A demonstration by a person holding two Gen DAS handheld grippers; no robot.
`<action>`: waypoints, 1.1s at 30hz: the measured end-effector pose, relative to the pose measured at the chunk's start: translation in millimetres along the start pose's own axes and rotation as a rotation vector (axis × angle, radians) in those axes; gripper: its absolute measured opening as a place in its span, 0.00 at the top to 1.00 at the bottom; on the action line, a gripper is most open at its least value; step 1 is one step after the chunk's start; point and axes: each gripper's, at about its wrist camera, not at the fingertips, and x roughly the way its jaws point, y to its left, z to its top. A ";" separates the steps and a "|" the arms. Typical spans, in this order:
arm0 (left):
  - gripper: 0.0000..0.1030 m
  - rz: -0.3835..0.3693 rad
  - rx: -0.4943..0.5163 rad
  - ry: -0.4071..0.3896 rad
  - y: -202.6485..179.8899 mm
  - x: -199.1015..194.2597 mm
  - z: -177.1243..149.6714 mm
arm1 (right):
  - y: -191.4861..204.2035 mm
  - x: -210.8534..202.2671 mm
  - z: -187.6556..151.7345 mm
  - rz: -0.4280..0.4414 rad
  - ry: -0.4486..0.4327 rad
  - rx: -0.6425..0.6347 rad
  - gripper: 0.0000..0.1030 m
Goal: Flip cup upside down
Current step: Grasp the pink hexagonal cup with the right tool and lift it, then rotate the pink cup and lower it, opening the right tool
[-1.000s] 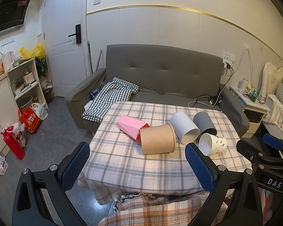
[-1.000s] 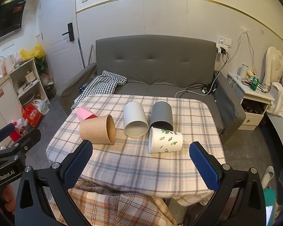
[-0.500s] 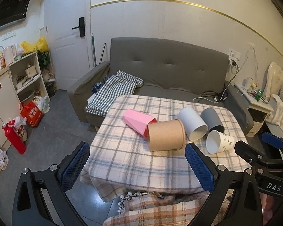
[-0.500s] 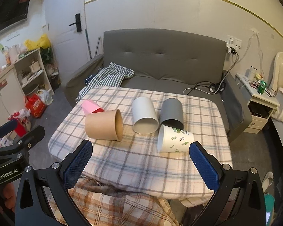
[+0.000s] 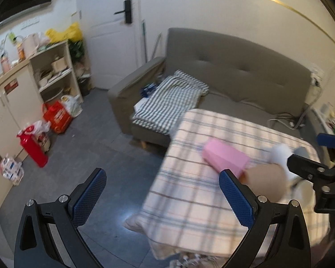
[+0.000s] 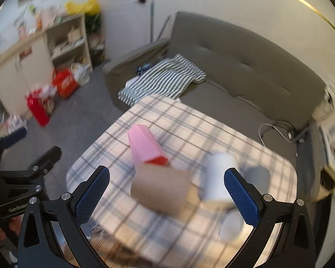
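Risk entry: both my tongs, left gripper [image 5: 162, 197] and right gripper [image 6: 166, 192], gape wide, empty; crowded brown paper cup [image 6: 160, 189] touches pink cup [image 6: 146, 145], may roll.

Matt kraft-paper cup [image 6: 162, 192] lies on a soft plaid cloth [image 6: 183, 122]; pink cup [image 6: 145, 144] looks smooth.

Left gripper [image 5: 162, 192] open, pink cup [image 5: 225, 159] lying on checked table [image 5: 189, 201]
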 end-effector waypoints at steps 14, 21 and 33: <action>0.00 0.043 -0.048 0.157 33.6 94.9 -10.3 | 37.6 194.5 35.7 0.033 0.408 -0.123 0.10; 0.00 0.037 -0.046 0.174 34.4 101.9 -12.1 | 43.8 207.4 31.9 0.068 0.447 -0.117 0.33; 0.00 0.025 -0.016 0.051 15.7 23.2 5.6 | 14.8 63.0 65.5 0.130 0.188 0.073 0.38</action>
